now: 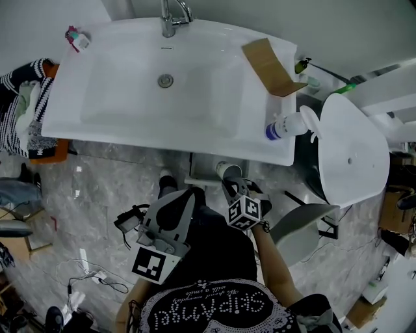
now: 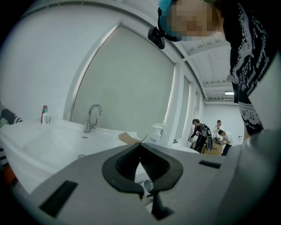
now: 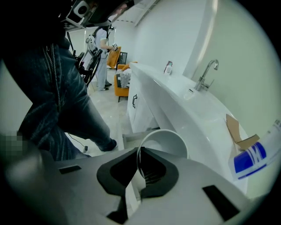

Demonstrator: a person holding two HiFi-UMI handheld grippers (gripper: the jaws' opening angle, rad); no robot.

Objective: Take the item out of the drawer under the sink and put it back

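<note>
A white paper cup point(image 1: 227, 171) hangs just below the front edge of the white sink point(image 1: 130, 117). My right gripper point(image 1: 233, 186) is shut on the cup's rim. In the right gripper view the jaws point(image 3: 138, 151) pinch the thin wall of the cup point(image 3: 169, 143), its mouth facing away. Under it, the top of a pulled-out white drawer point(image 3: 131, 138) shows beneath the basin. My left gripper point(image 1: 188, 197) hangs to the left of the cup. Its jaws point(image 2: 141, 144) are shut with nothing between them.
On the sink's right end stand a spray bottle with a blue label point(image 1: 286, 127) and a folded piece of cardboard point(image 1: 270, 65). The faucet point(image 1: 172, 16) is at the back. A white round-lidded bin point(image 1: 351, 149) stands right. Cables point(image 1: 97, 276) lie on the marble floor.
</note>
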